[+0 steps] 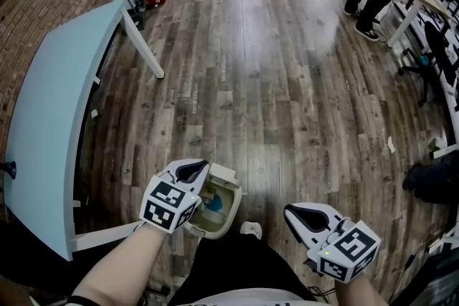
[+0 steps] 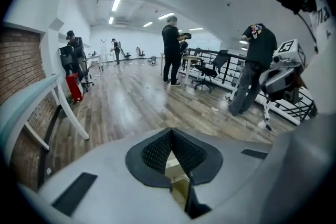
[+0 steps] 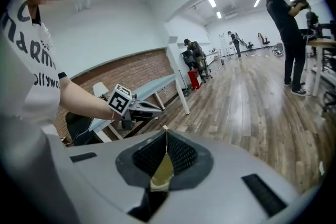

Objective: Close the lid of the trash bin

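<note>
- On the wooden floor (image 1: 287,82), well left of the trash bin (image 1: 231,206): a light-blue table (image 1: 50,125).
- Trash bin: cream, top open, with a blue item (image 1: 213,203) inside.
- Left gripper (image 1: 197,170): over the bin's left rim, jaws together, nothing between them.
- Right gripper (image 1: 295,213): right of the bin and apart from it, jaws together, empty.

The wooden floor (image 1: 272,82) ahead of the trash bin (image 1: 234,195) is wide and free. On the left the table (image 1: 50,118) narrows the way. The left gripper (image 1: 192,170) hangs over the bin's left rim, and its right side stays reachable.
</note>
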`<act>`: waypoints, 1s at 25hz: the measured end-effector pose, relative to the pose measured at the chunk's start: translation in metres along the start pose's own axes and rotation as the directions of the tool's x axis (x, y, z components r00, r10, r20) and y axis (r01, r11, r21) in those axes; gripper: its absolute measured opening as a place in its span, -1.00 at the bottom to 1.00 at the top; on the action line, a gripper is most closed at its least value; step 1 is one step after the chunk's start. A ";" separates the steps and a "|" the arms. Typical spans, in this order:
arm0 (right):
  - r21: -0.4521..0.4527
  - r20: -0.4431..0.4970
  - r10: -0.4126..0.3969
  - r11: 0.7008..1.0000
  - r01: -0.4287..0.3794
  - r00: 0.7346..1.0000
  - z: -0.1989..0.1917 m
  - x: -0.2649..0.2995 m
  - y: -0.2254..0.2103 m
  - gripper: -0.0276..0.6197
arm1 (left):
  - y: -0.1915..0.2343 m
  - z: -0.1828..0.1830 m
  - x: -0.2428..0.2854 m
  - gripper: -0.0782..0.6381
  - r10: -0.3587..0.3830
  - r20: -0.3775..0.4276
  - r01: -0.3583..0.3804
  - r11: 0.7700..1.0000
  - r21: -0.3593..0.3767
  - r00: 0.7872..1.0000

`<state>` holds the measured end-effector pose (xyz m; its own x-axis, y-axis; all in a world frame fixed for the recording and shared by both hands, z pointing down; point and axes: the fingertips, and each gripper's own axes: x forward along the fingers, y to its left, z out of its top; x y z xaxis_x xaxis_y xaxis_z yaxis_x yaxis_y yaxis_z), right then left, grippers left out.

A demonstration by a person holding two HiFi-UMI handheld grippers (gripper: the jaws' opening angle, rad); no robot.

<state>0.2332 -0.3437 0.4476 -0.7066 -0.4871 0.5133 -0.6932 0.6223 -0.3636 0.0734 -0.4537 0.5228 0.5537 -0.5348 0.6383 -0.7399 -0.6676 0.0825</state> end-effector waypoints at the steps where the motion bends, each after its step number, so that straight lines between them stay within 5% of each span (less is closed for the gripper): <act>1: 0.004 -0.013 0.007 1.000 -0.007 1.000 -0.006 0.003 -0.001 -0.88 | 0.006 -0.004 0.010 -0.76 0.021 -0.015 -0.021 1.000 -0.008 1.000; 6: 0.038 -0.059 0.016 0.999 -0.013 0.998 -0.036 0.014 -0.006 -0.88 | 0.036 -0.024 0.053 -0.76 0.103 -0.088 -0.109 0.992 -0.064 0.991; 16: 0.139 -0.087 0.059 0.989 -0.046 0.994 -0.074 0.039 0.010 -0.88 | 0.022 -0.135 0.047 -0.76 0.063 -0.329 -0.113 0.984 -0.135 0.942; 25: 0.159 -0.110 0.083 0.985 -0.064 0.990 -0.095 0.059 0.033 -0.88 | -0.004 -0.201 0.017 -0.76 0.068 -0.348 -0.128 0.980 -0.153 0.935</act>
<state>0.1825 -0.2935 0.5395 -0.7414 -0.3633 0.5642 -0.6600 0.5471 -0.5149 0.0088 -0.3556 0.6869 0.3347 -0.3652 0.8687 -0.8542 -0.5068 0.1160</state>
